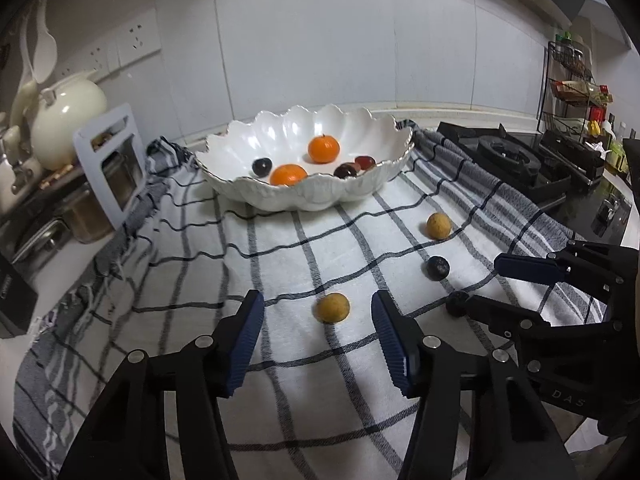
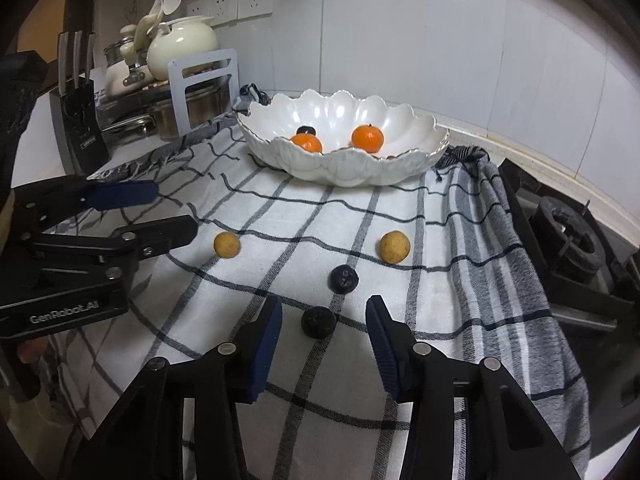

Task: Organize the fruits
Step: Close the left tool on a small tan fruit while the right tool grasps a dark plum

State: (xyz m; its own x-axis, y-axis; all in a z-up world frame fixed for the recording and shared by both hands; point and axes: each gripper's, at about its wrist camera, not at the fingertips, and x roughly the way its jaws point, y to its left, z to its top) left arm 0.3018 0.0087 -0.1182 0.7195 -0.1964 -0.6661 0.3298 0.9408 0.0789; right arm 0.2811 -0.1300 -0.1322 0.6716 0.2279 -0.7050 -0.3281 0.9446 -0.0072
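A white scalloped bowl (image 1: 256,196) (image 2: 360,172) stands at the back of a checked cloth and holds two oranges (image 1: 323,149) (image 2: 367,138) and several dark fruits (image 1: 261,167). On the cloth lie two tan round fruits (image 1: 333,307) (image 1: 439,225) (image 2: 227,244) (image 2: 394,246) and two dark round fruits (image 1: 437,267) (image 1: 457,303) (image 2: 343,278) (image 2: 318,322). My left gripper (image 1: 318,314) (image 2: 172,210) is open, with the near tan fruit between its fingertips. My right gripper (image 2: 324,318) (image 1: 482,284) is open around the near dark fruit.
A gas stove (image 1: 508,156) (image 2: 568,240) sits right of the cloth. A cream teapot (image 1: 66,118) (image 2: 182,42), pots and a knife block (image 2: 78,120) stand at the left. A spice rack (image 1: 576,92) is at the far right.
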